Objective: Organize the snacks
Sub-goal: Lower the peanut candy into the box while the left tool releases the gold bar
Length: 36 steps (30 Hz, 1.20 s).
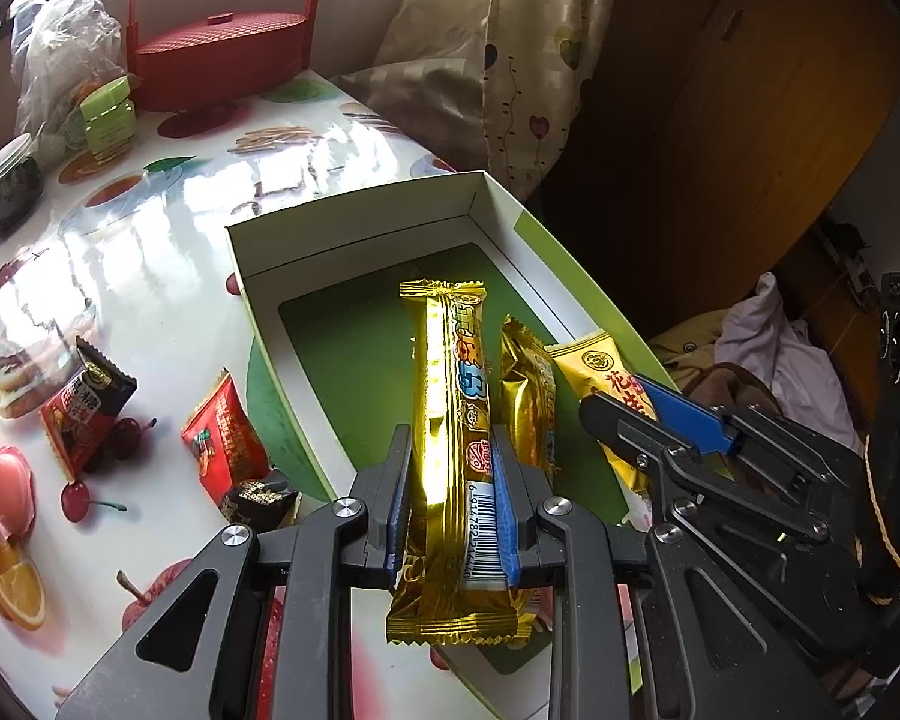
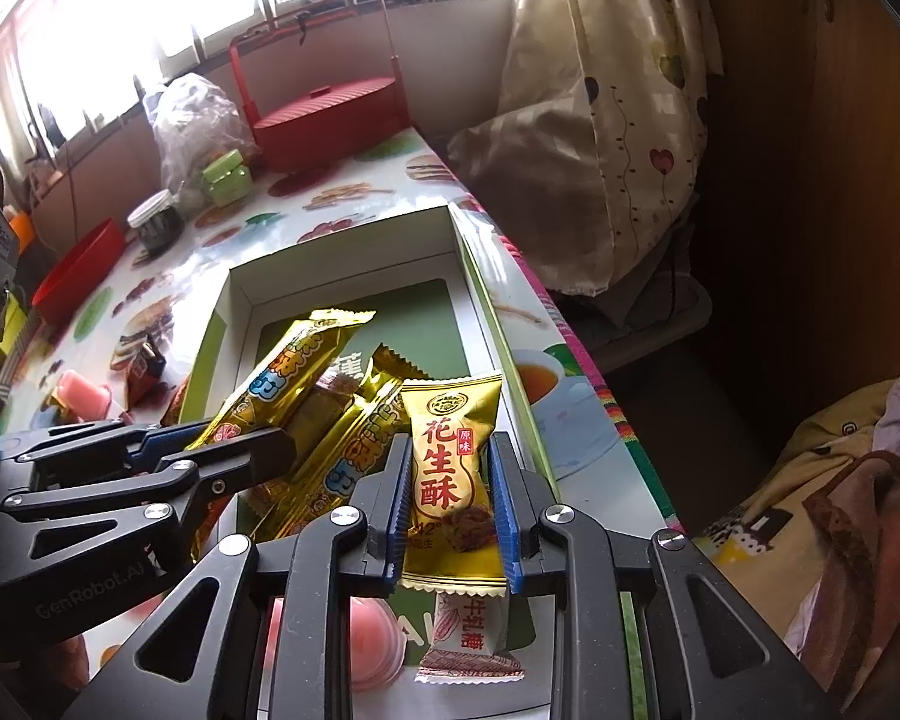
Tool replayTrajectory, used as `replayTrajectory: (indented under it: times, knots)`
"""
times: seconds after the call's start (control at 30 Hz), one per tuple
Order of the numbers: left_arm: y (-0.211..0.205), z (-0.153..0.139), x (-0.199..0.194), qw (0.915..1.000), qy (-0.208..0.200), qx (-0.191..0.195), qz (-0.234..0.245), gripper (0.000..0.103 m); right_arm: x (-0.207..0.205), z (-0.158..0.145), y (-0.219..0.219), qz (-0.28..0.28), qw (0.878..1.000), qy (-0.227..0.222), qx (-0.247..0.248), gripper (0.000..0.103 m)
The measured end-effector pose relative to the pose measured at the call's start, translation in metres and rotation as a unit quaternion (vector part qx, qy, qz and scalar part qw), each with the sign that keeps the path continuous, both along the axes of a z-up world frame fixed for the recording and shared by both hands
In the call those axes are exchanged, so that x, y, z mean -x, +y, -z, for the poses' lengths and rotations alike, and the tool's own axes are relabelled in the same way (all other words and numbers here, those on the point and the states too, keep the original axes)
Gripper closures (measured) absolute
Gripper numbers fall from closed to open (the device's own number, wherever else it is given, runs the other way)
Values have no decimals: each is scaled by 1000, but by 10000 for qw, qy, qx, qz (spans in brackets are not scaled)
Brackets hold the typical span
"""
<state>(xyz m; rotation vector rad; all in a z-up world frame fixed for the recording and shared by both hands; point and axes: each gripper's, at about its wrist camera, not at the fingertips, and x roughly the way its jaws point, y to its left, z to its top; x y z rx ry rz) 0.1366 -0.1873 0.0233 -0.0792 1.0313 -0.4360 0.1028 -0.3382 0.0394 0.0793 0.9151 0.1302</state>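
My left gripper is shut on a long gold snack bar and holds it over the open white and green box. My right gripper is shut on a yellow peanut crisp packet, also over the box. A second gold bar lies in the box between them. The right gripper shows in the left wrist view; the left gripper shows in the right wrist view. Loose red and black candies and a red packet lie on the table left of the box.
A red lidded basket, a green jar, a dark glass jar and a plastic bag stand at the table's far side. A pink jelly cup sits at left. A curtain hangs behind. The table edge runs right of the box.
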Motion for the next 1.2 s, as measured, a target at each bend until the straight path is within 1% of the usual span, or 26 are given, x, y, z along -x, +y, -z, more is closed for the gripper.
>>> replayTrajectory:
  times: [0.1, 0.37, 0.63, 0.7, 0.83, 0.97, 1.2]
  knots:
    - [1, 0, 1, 10000, 9, 82, 18, 76, 0, 0, 0, 3, 10000, -2, -9, 79]
    - [3, -2, 6, 9999, 17, 134, 52, 76, 2, -1, 2, -17, 10000, -36, 1, 75]
    - [7, -11, 15, 9995, -82, 276, 129, 76, 7, -7, 3, 3, 9999, -103, 46, 70]
    - [9, -13, 17, 9994, -89, 299, 115, 76, 9, -9, 2, 36, 9999, -123, 86, 66]
    - [11, -15, 19, 9994, -109, 304, 116, 76, 12, -11, 0, 96, 9998, -138, 102, 65]
    - [13, -20, 24, 9993, -226, 295, 105, 76, 16, -15, 0, 124, 9997, -185, 99, 64]
    - [19, -25, 28, 9992, -288, 260, 52, 75, 20, -19, 7, 124, 9996, -235, 108, 63]
